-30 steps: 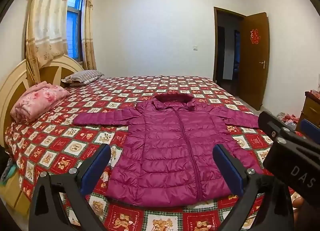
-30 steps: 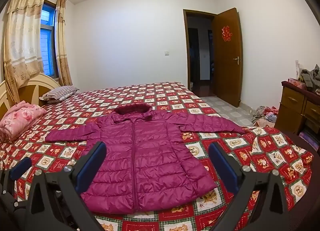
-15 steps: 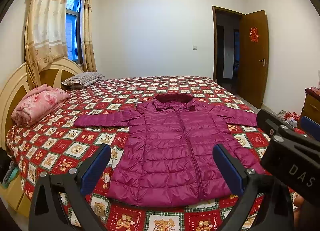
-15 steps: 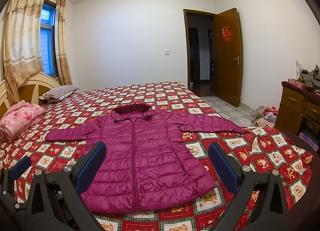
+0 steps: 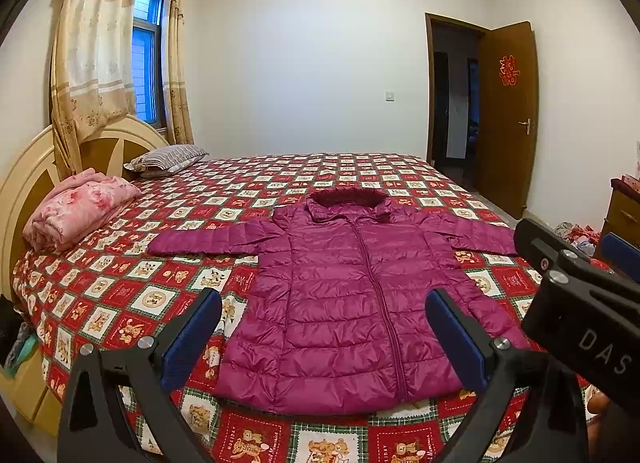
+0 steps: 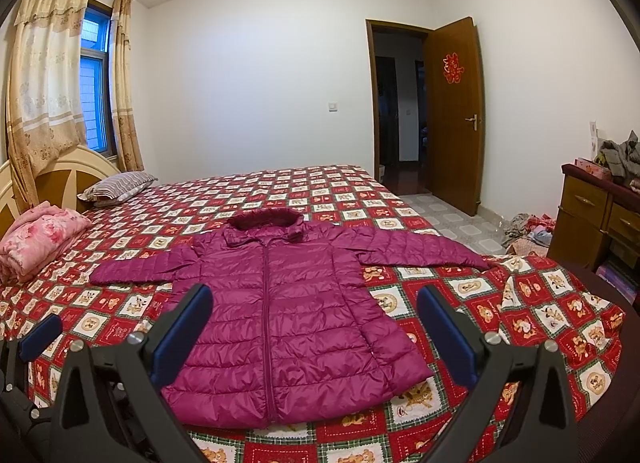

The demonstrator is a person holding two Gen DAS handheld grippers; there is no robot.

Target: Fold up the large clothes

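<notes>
Jacket flat on bed, both grippers above its near edge, holding nothing.

Bed (image 5: 120, 303) with red checked bear-print cover fills the room's middle. Jacket (image 5: 352, 295), magenta quilted, lies front up and zipped near the foot-side edge, hood (image 5: 344, 199) toward the far wall, both sleeves spread straight out. Door (image 6: 452, 111) stands open at right; dresser (image 6: 592, 219) beside it. Pink quilt (image 5: 76, 211) folded by the headboard, striped pillow (image 5: 168, 157) beyond it. Left gripper (image 5: 324, 337): jaws spread wide, clear of the cloth. Right gripper (image 6: 314, 335): jaws likewise released, hem showing between them.
</notes>
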